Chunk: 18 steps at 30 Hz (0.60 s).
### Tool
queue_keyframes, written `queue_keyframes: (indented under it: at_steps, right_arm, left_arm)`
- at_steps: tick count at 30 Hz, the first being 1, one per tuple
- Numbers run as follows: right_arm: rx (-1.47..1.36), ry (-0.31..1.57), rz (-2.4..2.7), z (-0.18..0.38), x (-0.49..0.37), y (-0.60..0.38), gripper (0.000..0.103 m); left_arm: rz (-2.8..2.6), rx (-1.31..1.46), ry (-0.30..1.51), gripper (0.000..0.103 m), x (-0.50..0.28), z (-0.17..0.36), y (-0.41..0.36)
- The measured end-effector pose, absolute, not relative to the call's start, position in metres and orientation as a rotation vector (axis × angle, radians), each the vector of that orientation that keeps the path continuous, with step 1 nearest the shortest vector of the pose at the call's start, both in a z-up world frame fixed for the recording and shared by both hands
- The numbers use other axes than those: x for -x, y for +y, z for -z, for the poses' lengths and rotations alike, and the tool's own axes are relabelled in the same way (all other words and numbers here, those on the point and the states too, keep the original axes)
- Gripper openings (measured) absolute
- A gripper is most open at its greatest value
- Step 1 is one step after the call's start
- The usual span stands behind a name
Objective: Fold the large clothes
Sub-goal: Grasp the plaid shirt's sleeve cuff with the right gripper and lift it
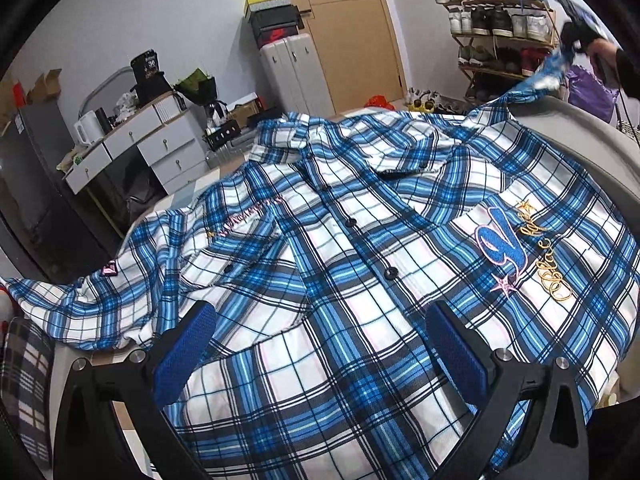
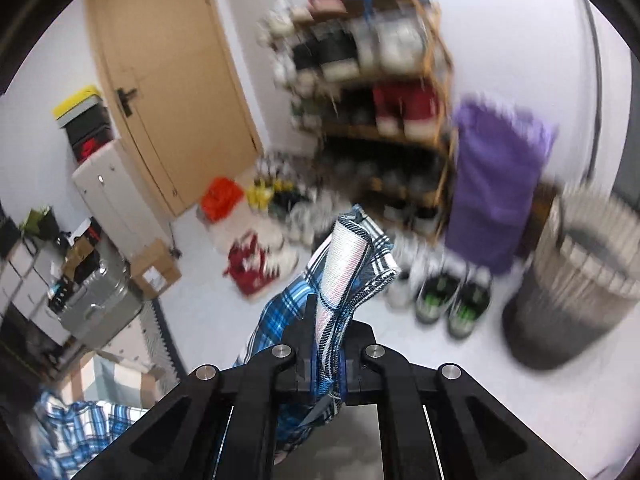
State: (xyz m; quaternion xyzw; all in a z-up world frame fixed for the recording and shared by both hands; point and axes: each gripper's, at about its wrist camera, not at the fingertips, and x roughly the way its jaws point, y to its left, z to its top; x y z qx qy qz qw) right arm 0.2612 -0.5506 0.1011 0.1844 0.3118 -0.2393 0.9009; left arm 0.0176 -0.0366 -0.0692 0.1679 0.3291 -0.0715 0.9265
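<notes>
Blue padded fingers [image 1: 456, 344] of your left gripper [image 1: 320, 344] stand spread wide over the plaid shirt [image 1: 340, 240], which lies face up across the grey worktop [image 1: 580, 148]. Farther off, your right gripper [image 2: 326, 344] is clenched on the shirt's sleeve [image 2: 348, 256], lifting it before the shoe rack [image 2: 372, 80].

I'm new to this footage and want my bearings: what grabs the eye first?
A big blue-and-white plaid shirt lies spread, buttoned front up, filling the left wrist view, with the open left tool poised over its lower part. The right tool pinches a bunched piece of that shirt, lifted before a crowded shoe rack.
</notes>
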Motion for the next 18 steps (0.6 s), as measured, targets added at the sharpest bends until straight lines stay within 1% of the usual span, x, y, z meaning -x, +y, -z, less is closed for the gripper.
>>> queue_keyframes:
  at_steps: [7, 13, 18]
  right_arm:
    - [-0.243, 0.492, 0.475, -0.184, -0.253, -0.5, 0.007]
    - [-0.193, 0.404, 0.334, -0.252, -0.242, -0.422, 0.007]
    - [-0.162, 0.385, 0.172, -0.279, -0.23, -0.325, 0.007]
  left_arm:
    - [0.144, -0.29, 0.622, 0.102, -0.015, 0.051, -0.026]
    - [0.111, -0.202, 0.569, 0.102, -0.011, 0.028, -0.001]
    - [-0.034, -0.163, 0.436, 0.102, -0.007, -0.012, 0.049]
